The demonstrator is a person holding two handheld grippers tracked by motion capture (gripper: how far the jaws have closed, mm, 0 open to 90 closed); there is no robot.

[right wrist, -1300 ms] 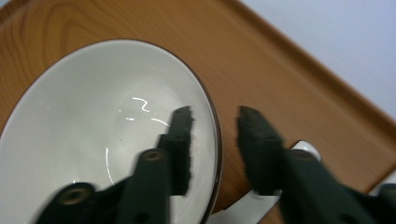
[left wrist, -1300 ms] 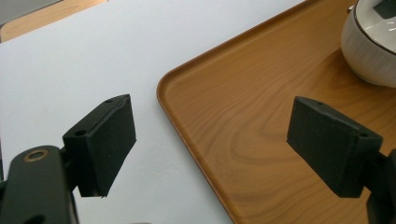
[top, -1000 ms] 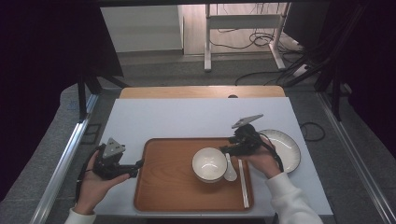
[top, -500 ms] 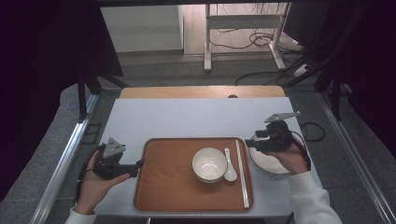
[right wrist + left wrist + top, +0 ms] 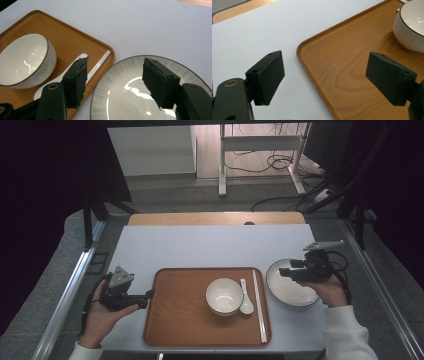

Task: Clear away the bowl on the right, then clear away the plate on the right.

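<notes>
A wooden tray (image 5: 175, 305) holds a white bowl (image 5: 224, 295), a white spoon (image 5: 245, 300) and a pair of chopsticks (image 5: 259, 305) along its right side. A grey-white plate (image 5: 287, 290) lies on the table just right of the tray. My right gripper (image 5: 284, 271) hovers over that plate (image 5: 120, 95), open; its jaws have just been opening and nothing is between them. My left gripper (image 5: 145, 297) rests at the tray's left edge, open and empty, one jaw over the table and one over the tray (image 5: 342, 65), with the bowl (image 5: 412, 27) farther off.
The white tabletop (image 5: 210, 247) stretches behind the tray to a wooden strip (image 5: 215, 218) at the far edge. Metal rails run along both sides of the table. Cables lie on the floor beyond.
My right gripper has moved right, from above the spoon and bowl on the tray to above the plate. The left gripper has stayed where it was.
</notes>
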